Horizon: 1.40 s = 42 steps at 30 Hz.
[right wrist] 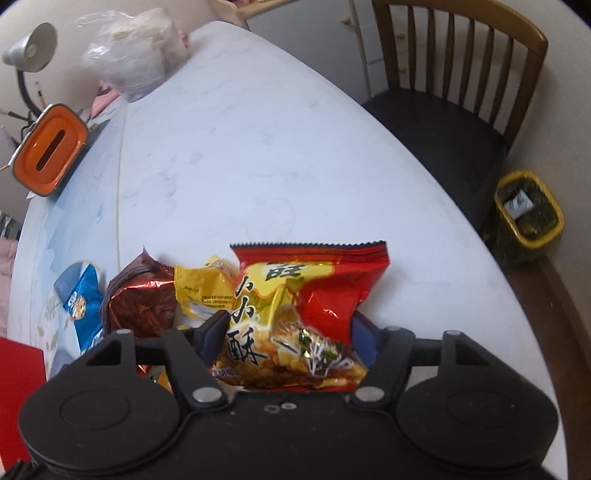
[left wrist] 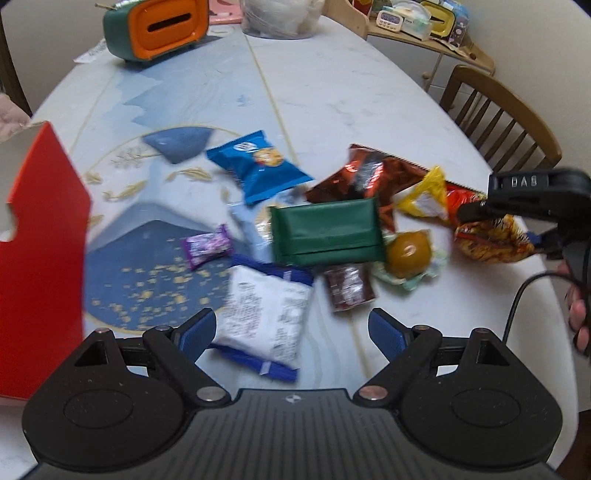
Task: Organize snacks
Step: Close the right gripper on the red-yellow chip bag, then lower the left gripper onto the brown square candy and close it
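Several snack packs lie heaped on the table. In the left wrist view I see a white pack (left wrist: 264, 314), a green pack (left wrist: 327, 230), a blue pack (left wrist: 256, 166), a purple candy (left wrist: 207, 245) and a round cake in clear wrap (left wrist: 408, 251). My left gripper (left wrist: 291, 330) is open, just above the white pack. My right gripper (right wrist: 288, 332) is shut on a red and yellow snack bag (right wrist: 306, 317); it also shows at the right of the left wrist view (left wrist: 491, 236). A brown foil pack (right wrist: 142, 302) and a yellow pack (right wrist: 203, 291) lie left of it.
A red box (left wrist: 40, 258) stands at the left. An orange and green tissue box (left wrist: 162, 27) and a plastic bag (left wrist: 277, 16) sit at the far end of the table (right wrist: 258, 129). A wooden chair (right wrist: 454, 74) and a yellow bin (right wrist: 528, 206) are to the right.
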Tool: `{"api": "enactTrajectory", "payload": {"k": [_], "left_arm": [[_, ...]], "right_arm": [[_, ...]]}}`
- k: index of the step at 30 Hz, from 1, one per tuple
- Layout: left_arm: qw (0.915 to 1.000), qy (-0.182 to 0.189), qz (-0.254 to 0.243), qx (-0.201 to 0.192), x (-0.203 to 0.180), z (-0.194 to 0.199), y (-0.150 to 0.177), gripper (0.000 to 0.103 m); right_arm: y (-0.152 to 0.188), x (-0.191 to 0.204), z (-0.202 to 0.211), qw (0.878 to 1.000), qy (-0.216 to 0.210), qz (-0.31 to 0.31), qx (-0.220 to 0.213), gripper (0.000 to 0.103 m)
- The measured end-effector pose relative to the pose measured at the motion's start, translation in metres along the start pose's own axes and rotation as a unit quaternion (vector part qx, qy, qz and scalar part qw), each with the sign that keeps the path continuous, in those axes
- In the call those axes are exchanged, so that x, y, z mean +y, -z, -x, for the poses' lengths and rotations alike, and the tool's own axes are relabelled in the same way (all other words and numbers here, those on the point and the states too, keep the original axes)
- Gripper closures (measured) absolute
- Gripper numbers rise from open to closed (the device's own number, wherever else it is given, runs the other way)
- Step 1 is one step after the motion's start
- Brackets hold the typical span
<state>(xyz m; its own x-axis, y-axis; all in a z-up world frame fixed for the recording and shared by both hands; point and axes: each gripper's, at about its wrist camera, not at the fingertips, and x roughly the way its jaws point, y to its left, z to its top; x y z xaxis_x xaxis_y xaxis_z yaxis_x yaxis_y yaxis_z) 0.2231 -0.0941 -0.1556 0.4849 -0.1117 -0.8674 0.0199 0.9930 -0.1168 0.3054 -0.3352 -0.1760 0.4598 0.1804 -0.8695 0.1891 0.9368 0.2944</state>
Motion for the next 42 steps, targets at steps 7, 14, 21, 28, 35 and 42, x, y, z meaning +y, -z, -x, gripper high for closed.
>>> {"api": "enactTrajectory", "payload": {"k": [7,14,21,28,35,42], "left_arm": [[0.9995,0.006,0.029,0.007,-0.019,-0.018,-0.011,0.013],[0.9989,0.002,0.046,0.010,-0.030,-0.028,-0.015,0.038],[0.9980,-0.004,0.058,0.028,-0.037,-0.040,-0.013,0.061],[0.9970,-0.001,0.072,0.028,-0.035,-0.042,-0.016,0.069],[0.9957,0.008,0.087,0.030,-0.031,-0.033,-0.012,0.069],[0.9945,0.023,0.102,0.014,-0.018,0.002,-0.003,0.069]], "right_arm": [[0.000,-0.009,0.012,0.999,-0.019,0.029,-0.011,0.037],[0.001,-0.014,0.019,0.998,-0.027,0.052,-0.022,0.038],[0.004,-0.017,0.020,0.997,-0.033,0.073,-0.020,0.040],[0.009,-0.021,0.026,0.995,-0.034,0.092,-0.021,0.040],[0.017,-0.023,0.041,0.995,-0.038,0.094,-0.027,0.040],[0.030,-0.023,0.069,0.994,-0.045,0.096,-0.039,0.040]]}}
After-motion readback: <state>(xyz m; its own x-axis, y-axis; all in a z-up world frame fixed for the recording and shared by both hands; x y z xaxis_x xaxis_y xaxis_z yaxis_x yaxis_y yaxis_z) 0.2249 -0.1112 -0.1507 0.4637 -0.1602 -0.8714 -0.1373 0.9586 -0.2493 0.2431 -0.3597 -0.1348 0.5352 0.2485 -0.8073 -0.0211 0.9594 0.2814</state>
